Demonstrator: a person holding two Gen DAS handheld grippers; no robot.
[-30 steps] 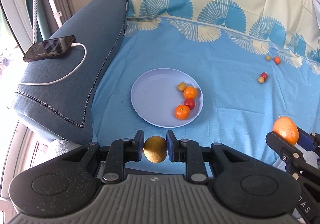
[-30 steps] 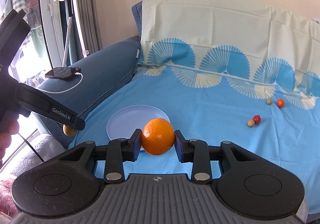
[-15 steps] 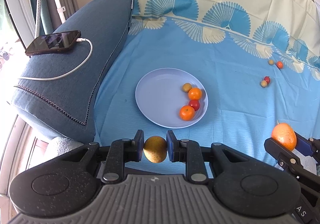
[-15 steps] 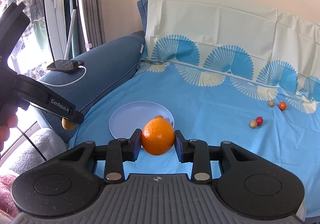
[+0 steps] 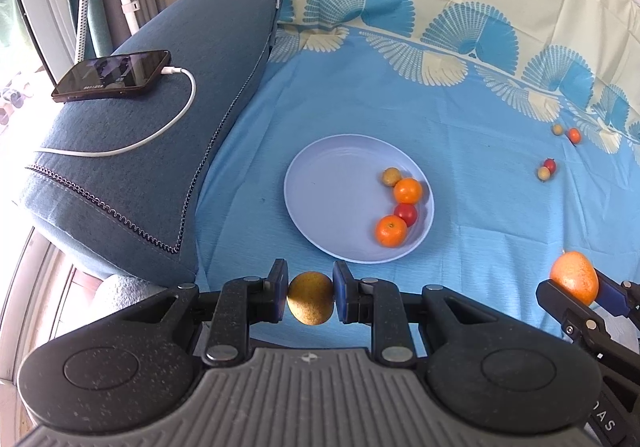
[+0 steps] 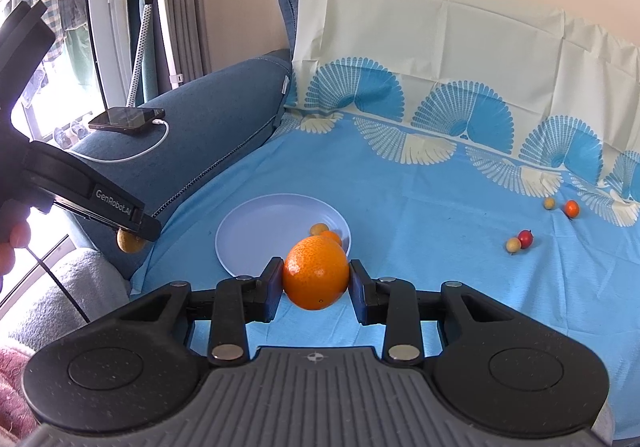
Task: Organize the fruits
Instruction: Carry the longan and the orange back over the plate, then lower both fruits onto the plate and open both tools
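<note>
Pinching brown fruit in left claw, plate just beyond

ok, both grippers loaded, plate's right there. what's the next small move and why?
Probably carry the left gripper forward over the plate and set its yellow-brown fruit on the bare left half. That gripper is shut on the fruit just short of the near rim, and the four fruits on the plate crowd its right side.
</note>
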